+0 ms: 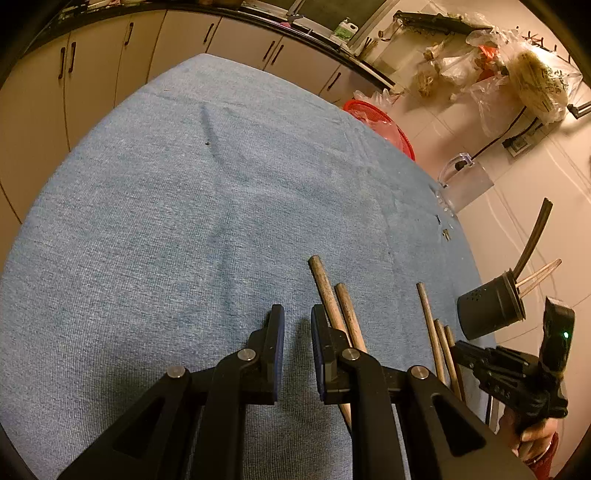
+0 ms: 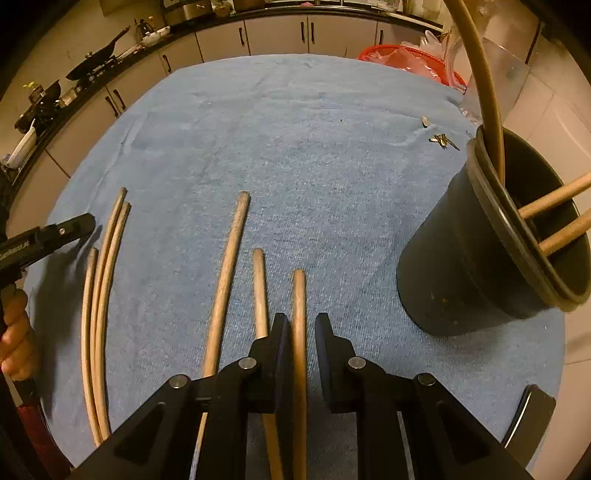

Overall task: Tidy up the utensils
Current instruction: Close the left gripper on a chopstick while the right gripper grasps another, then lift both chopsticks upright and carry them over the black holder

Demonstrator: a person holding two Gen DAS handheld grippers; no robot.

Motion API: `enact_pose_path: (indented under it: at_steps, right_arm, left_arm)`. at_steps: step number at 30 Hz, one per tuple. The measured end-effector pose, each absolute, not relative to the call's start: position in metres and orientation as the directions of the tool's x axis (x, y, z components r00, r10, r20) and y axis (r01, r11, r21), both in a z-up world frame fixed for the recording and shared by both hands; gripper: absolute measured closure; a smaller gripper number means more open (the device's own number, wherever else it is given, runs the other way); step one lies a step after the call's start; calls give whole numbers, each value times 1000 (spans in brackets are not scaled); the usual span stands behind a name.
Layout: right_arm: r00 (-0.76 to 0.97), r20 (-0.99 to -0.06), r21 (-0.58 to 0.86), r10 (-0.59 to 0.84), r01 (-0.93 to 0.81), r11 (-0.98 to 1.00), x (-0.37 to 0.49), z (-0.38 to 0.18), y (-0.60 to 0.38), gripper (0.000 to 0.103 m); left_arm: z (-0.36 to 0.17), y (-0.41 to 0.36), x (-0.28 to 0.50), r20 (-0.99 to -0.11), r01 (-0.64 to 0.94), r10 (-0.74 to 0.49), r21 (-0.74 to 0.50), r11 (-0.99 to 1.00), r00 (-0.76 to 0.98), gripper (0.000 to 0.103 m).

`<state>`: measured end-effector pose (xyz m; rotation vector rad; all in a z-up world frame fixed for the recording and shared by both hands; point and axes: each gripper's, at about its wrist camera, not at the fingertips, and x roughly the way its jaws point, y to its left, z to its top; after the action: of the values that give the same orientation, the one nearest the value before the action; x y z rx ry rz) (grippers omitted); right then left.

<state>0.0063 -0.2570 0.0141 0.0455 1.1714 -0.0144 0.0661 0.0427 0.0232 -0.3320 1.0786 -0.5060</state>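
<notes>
Several wooden utensil handles lie on the blue cloth (image 2: 295, 147). In the right wrist view my right gripper (image 2: 302, 325) is open, its jaws on either side of one wooden handle (image 2: 299, 314). Two more handles (image 2: 229, 266) lie left of it, and three thin sticks (image 2: 103, 280) lie further left. A black utensil holder (image 2: 461, 258) stands at the right with a dark utensil and two wooden handles in it. My left gripper (image 1: 297, 317) is open and empty, just left of two handles (image 1: 325, 288). The holder also shows in the left wrist view (image 1: 484, 310).
A red basket (image 2: 406, 59) and a clear container (image 1: 465, 184) sit at the table's far edge. Small metal bits (image 2: 443, 140) lie on the cloth near the holder. Cabinets (image 2: 277, 33) run behind the table. A dark object (image 2: 532, 413) sits at the near right edge.
</notes>
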Motion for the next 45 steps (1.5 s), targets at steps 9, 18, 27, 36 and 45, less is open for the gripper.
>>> enact_pose_path:
  at_steps: [9, 18, 27, 36, 45]
  right_arm:
    - [465, -883, 106, 60, 74, 992, -3, 29, -264, 96]
    - [582, -804, 201, 122, 72, 977, -55, 73, -284, 96]
    - [625, -760, 263, 181, 41, 964, -75, 85, -294, 96]
    - [641, -741, 293, 198, 43, 955, -77, 84, -300, 96]
    - [723, -667, 288, 180, 27, 957, -100, 115, -303, 96]
  left_arm:
    - [36, 19, 73, -763, 255, -552, -490, 834, 338, 82]
    - [33, -20, 91, -885, 196, -340, -290, 937, 318, 82]
    - [32, -28, 88, -920, 147, -242, -206, 967, 308, 88]
    - [30, -68, 90, -919, 144, -79, -25, 989, 387, 94]
    - [88, -59, 43, -792, 212, -311, -233, 949, 525, 96]
